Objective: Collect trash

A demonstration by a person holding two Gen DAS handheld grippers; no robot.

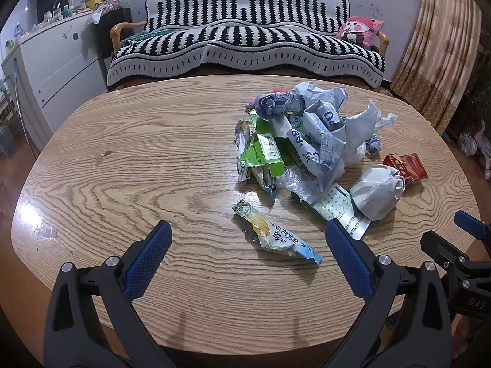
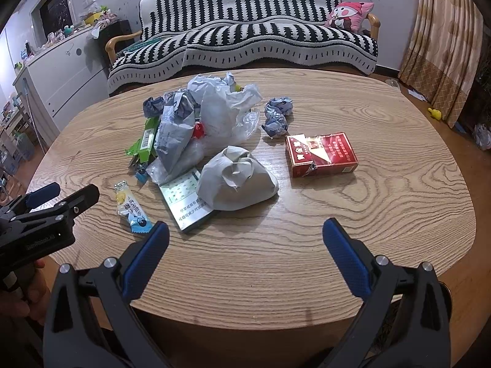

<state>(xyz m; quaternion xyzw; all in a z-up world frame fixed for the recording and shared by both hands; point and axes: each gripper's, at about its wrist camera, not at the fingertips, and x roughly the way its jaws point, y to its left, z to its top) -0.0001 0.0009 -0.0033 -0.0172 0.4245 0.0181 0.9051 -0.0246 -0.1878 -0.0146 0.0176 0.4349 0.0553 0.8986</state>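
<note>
Trash, loose heap on wooden counter [image 1: 122,159], far-centre, nothing collected yet; no bin or bag in either view.

- Left gripper [image 1: 248,239]: jaws wide, empty, hovering above near edge. Snack wrapper [image 1: 276,236] lies flat on the counter ahead, between the two tips, apart from main heap.
- Right gripper [image 2: 245,236]: jaws wide, empty, hovering near the counter's edge. Grey crumpled paper wad [image 2: 237,181] straight ahead; red cigarette pack [image 2: 320,155] to its right, well apart from the heap.
- Main heap [image 1: 300,135]: green carton, plastic bags, blue-white crumpled paper, tangled and overlapping.
- Flat card pack [image 2: 187,202]: partly under the wad.

Handling notes (judgement): start w/ outliers, not the tangle. Left: wrapper is thin and flat, so come in low and pinch across its narrow width. Right: wad is soft; a firm squeeze at mid-height should do. Pack is rigid; grip across its short sides. Keep the grippers apart, since they sit close at the counter's near edge.
</note>
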